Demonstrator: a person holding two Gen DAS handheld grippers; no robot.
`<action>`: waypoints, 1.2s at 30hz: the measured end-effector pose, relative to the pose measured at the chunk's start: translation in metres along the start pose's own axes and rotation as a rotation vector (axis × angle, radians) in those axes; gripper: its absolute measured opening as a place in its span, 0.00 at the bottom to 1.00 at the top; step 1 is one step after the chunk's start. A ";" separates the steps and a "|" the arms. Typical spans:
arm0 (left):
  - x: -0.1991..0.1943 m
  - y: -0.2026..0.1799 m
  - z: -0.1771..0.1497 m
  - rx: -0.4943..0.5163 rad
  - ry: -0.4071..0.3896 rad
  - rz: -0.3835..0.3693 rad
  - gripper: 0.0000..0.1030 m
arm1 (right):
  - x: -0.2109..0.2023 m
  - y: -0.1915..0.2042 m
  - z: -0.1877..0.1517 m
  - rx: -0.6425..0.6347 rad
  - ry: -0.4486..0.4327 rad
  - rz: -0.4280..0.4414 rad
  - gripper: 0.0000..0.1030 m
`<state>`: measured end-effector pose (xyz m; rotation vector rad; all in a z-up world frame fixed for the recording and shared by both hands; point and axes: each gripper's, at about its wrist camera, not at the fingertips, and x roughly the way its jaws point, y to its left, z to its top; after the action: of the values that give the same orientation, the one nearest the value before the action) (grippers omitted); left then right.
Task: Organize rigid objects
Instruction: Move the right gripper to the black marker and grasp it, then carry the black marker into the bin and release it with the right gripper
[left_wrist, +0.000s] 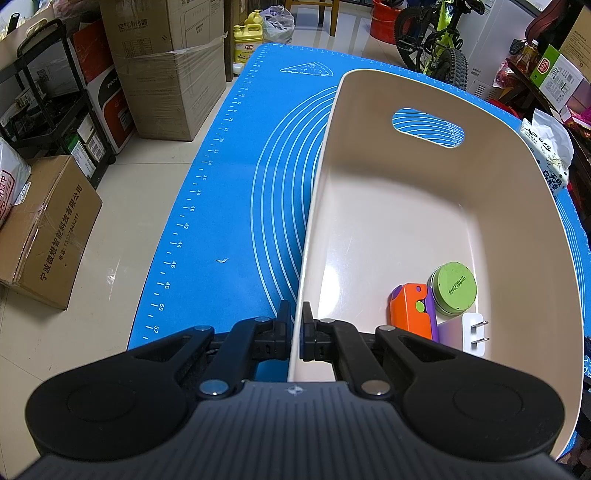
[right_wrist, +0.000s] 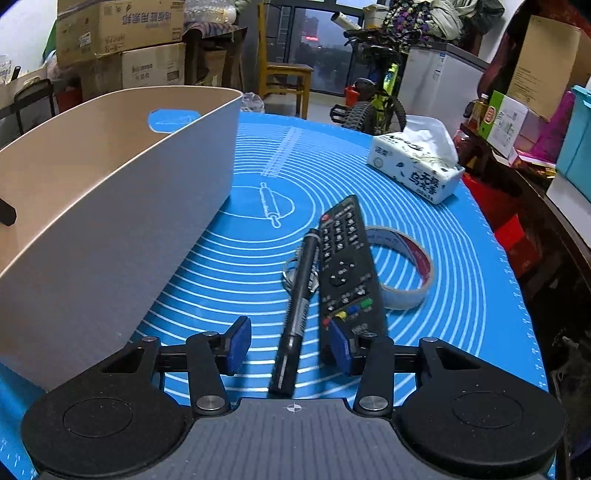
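Observation:
My left gripper (left_wrist: 293, 321) is shut on the near left wall of a beige bin (left_wrist: 388, 206), one finger outside and one inside. In the bin lie an orange and purple toy (left_wrist: 412, 312), a green round tin (left_wrist: 453, 288) and a white plug adapter (left_wrist: 472, 334). My right gripper (right_wrist: 291, 345) is open above the blue mat (right_wrist: 240, 258), its fingers either side of a black marker (right_wrist: 295, 317). A black remote (right_wrist: 349, 266) lies just right of the marker, by the right finger. A key ring (right_wrist: 290, 275) lies under the marker. A tape roll (right_wrist: 402, 269) lies beyond the remote. The bin (right_wrist: 110, 206) stands left.
A tissue pack (right_wrist: 417, 166) lies at the mat's far right. Cardboard boxes (left_wrist: 166, 66) and a black rack (left_wrist: 48, 103) stand on the floor left of the table. A bicycle (right_wrist: 376, 96) and a wooden chair (right_wrist: 284, 81) stand beyond the table.

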<state>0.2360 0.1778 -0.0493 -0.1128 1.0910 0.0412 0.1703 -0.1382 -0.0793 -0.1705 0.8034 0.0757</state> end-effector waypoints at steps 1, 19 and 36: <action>0.000 0.000 0.000 0.000 0.000 0.000 0.05 | 0.003 0.002 0.001 -0.005 0.002 -0.003 0.53; 0.002 -0.002 0.000 0.003 -0.001 0.003 0.05 | 0.020 0.002 0.005 0.076 0.009 0.009 0.24; 0.002 -0.002 0.000 0.002 -0.002 0.003 0.05 | -0.051 0.006 0.050 0.114 -0.209 0.050 0.24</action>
<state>0.2369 0.1763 -0.0509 -0.1092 1.0897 0.0429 0.1697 -0.1235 -0.0090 -0.0337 0.6020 0.0935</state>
